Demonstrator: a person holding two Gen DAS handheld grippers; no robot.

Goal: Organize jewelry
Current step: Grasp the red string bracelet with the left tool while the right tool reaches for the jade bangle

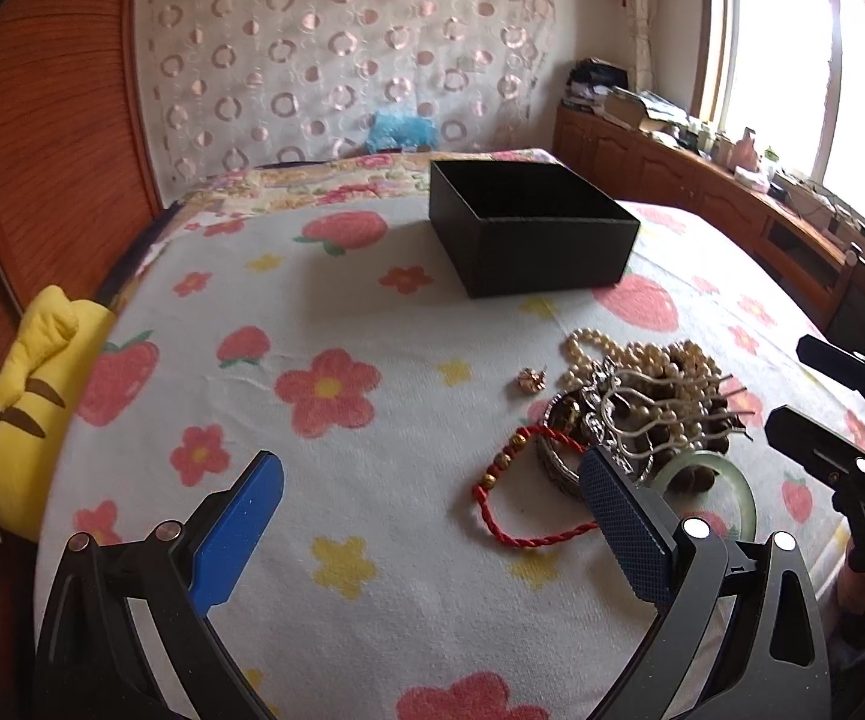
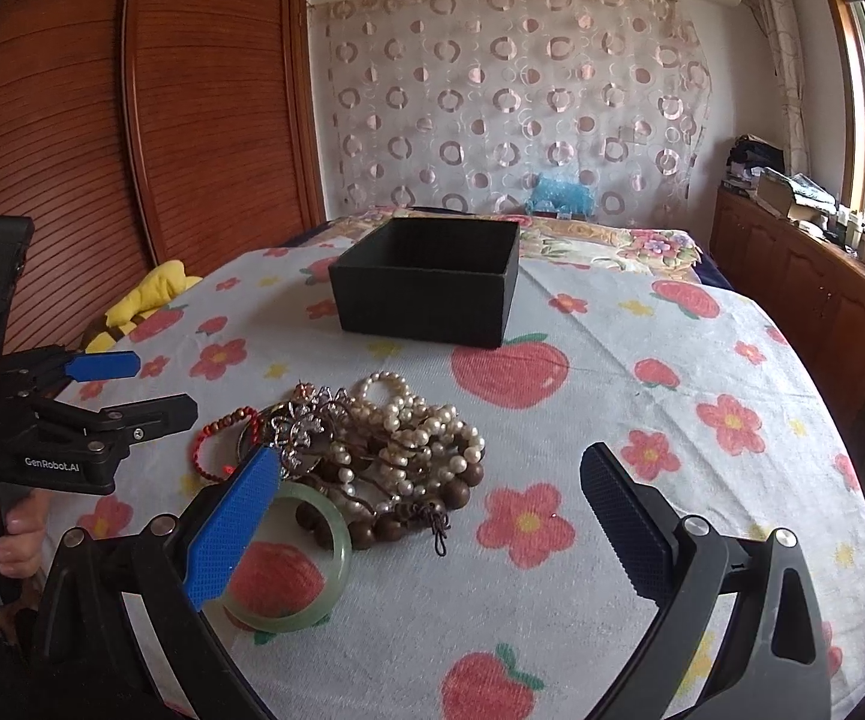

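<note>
An open black box (image 1: 528, 228) (image 2: 426, 282) stands on the flowered cloth. In front of it lies a jewelry pile (image 1: 642, 402) (image 2: 384, 450): pearl strands (image 2: 408, 414), brown wooden beads (image 2: 396, 528), a silver ornament (image 1: 624, 414), a green jade bangle (image 2: 306, 600) (image 1: 732, 492), a red cord bracelet (image 1: 516, 504) (image 2: 216, 444) and a small gold earring (image 1: 531, 379). My left gripper (image 1: 432, 516) is open and empty, hovering left of the pile. My right gripper (image 2: 426, 516) is open and empty over the pile's near edge.
A yellow plush toy (image 1: 30, 420) lies at the bed's left edge beside a wooden wardrobe (image 2: 132, 120). A wooden cabinet (image 2: 810, 288) with clutter runs along the right wall under the window. A patterned curtain (image 2: 510, 102) hangs behind.
</note>
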